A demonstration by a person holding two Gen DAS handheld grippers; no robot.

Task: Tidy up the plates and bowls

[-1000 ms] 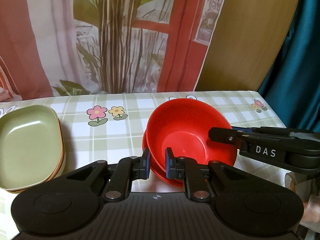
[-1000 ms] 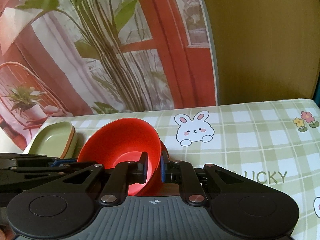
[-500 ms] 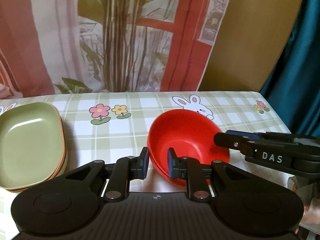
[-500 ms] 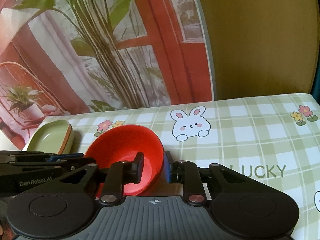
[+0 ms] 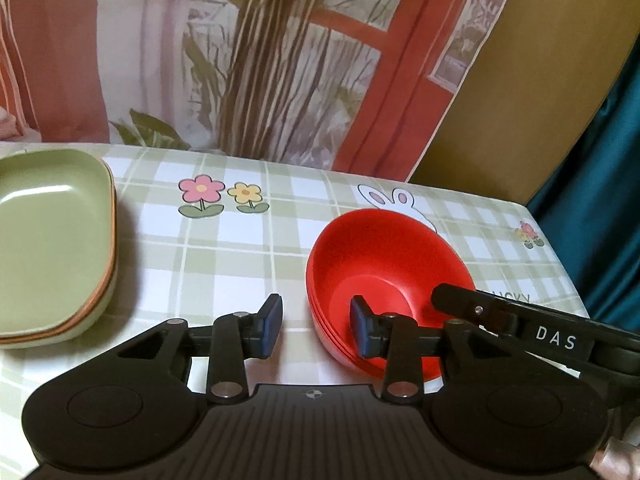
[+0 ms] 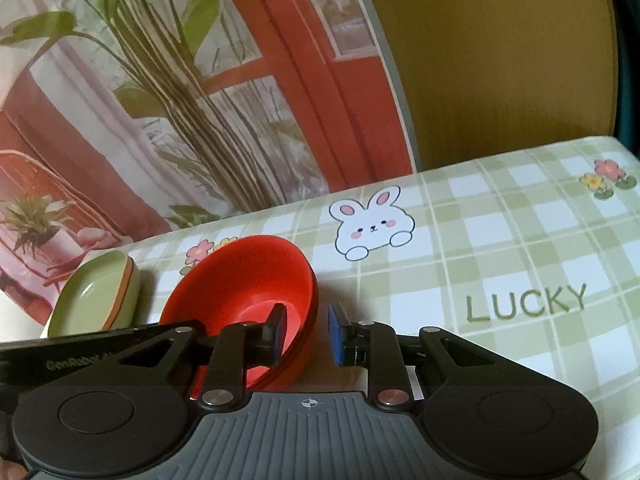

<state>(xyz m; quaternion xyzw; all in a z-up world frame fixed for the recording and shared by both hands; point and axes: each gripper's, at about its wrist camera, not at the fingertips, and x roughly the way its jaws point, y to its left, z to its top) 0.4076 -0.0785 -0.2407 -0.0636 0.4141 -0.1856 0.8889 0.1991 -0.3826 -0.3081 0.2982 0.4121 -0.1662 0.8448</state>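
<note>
The worktop [image 6: 500, 240] wore a green-and-white checked cloth printed with flowers, a white rabbit [image 6: 372, 224] and the word LUCKY. Along its far edge hung a printed backdrop [image 5: 280, 60] showing a red window frame, tall plant stems and pink curtains. Right of that stood a plain ochre-brown wall panel [image 6: 500, 60], and a dark teal curtain [image 5: 600, 140] hung past the worktop's far right corner.

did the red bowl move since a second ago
Yes. The red bowl was tilted up over the bunny print; now it sits lower and level, nested in the stack on the tablecloth, nearer than the bunny.
</note>
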